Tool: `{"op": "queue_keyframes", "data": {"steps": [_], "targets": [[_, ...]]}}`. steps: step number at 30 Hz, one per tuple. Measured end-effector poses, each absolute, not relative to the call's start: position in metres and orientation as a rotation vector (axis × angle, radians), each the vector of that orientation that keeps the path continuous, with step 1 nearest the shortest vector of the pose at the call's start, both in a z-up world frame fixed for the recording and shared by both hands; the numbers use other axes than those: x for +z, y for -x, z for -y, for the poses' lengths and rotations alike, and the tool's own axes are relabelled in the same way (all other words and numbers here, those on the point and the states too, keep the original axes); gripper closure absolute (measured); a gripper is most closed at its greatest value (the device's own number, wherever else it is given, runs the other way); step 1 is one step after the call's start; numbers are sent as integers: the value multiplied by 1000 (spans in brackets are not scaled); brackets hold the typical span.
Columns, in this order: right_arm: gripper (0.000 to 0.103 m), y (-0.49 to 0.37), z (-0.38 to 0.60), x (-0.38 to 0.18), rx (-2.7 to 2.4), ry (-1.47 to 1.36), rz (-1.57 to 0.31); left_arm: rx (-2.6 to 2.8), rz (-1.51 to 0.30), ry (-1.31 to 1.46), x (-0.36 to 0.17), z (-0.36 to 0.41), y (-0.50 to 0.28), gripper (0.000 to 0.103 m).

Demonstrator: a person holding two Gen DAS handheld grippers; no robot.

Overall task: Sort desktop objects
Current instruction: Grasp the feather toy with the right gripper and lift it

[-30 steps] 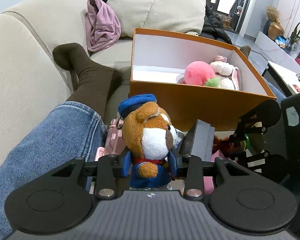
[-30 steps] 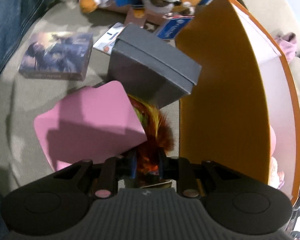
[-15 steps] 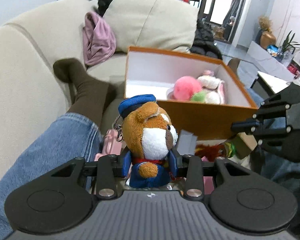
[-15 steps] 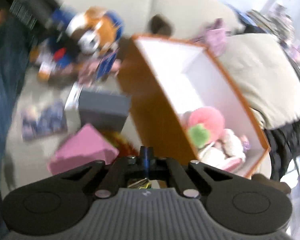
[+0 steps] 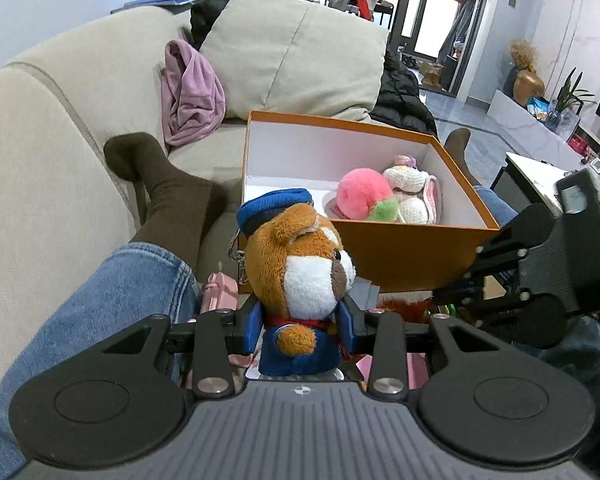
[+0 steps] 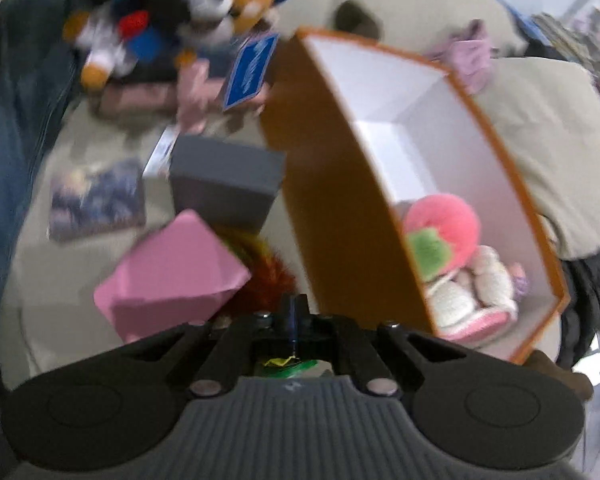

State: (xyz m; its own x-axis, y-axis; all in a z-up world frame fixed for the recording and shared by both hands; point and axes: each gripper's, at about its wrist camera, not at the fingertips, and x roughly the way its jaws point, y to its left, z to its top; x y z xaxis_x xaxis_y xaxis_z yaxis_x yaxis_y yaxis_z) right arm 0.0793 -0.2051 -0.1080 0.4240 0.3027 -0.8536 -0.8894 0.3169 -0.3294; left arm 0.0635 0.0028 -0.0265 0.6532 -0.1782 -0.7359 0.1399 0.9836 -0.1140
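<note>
We see the left gripper [image 5: 304,330] clamped on the plush fox [image 5: 300,276], upright, cap up, face turned toward the orange box [image 5: 416,256]. Box lies just ahead and right of the fox on the sofa seat [image 5: 204,152], open top up, long axis running away from us. Right gripper [image 6: 294,312] is fully closed with nothing clearly held, beside the box's near wall. Left hand is nearer for the drop, we judge.

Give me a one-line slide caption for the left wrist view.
Left gripper holds a plush bear before an orange box of soft toys.
</note>
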Motion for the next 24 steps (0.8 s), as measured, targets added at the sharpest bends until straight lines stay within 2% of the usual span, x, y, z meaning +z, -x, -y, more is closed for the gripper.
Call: {"op": "queue_keyframes", "data": {"steps": [2, 3, 4, 6, 15, 17, 19, 24], "targets": [[100, -83, 200, -118, 908, 962, -788, -180, -849, 53, -30, -6, -64, 59], [95, -85, 198, -123, 920, 987, -805, -178, -853, 54, -31, -7, -64, 59], [86, -86, 194, -129, 931, 1021, -814, -175, -857, 56, -33, -8, -65, 59], [78, -85, 185, -140, 949, 1084, -800, -172, -862, 61, -36, -11, -65, 59], [78, -98, 159, -161, 1005, 1124, -819, -180, -893, 83, -48, -16, -69, 59], [82, -101, 161, -161, 1000, 1075, -847, -182, -890, 87, -48, -16, -69, 59], [91, -101, 165, -160, 972, 1025, -864, -186, -885, 89, -47, -15, -68, 59], [96, -87, 183, -142, 878, 922, -799, -195, -871, 81, -42, -11, -64, 59]]}}
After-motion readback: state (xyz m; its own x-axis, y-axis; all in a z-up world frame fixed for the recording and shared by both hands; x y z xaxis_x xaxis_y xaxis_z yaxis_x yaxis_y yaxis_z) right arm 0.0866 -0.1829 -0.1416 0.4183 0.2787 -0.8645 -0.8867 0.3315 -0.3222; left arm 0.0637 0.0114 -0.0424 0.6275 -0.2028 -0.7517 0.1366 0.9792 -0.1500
